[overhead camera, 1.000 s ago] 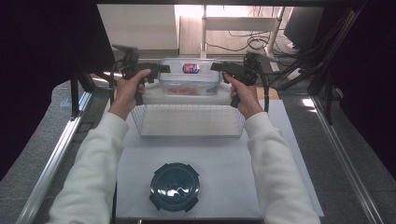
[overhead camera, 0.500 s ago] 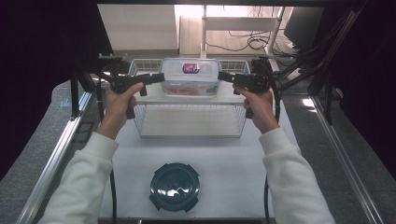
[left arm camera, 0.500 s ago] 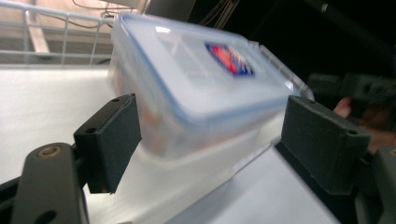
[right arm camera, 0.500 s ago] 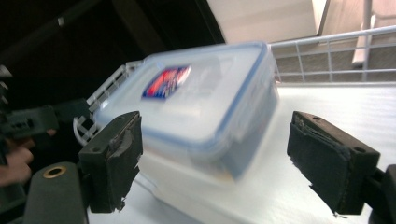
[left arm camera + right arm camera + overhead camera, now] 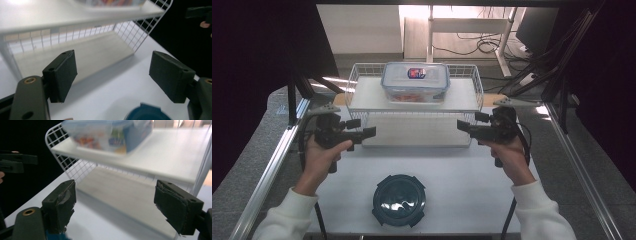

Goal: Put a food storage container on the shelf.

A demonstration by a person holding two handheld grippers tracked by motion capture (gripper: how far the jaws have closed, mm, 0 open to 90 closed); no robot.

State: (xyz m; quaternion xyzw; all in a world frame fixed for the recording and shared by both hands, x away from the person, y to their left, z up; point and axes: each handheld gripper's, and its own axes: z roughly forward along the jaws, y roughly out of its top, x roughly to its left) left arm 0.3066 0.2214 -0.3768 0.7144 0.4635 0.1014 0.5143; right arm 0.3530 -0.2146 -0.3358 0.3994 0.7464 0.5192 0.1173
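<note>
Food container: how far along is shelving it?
Done: the lidded food container sits on the top shelf of the white wire rack. In hand: nothing; the left gripper and right gripper are open and empty in front of the rack, jaws having just been opening. Possibly left: the round dark lid lying untouched at the near table edge.
</note>
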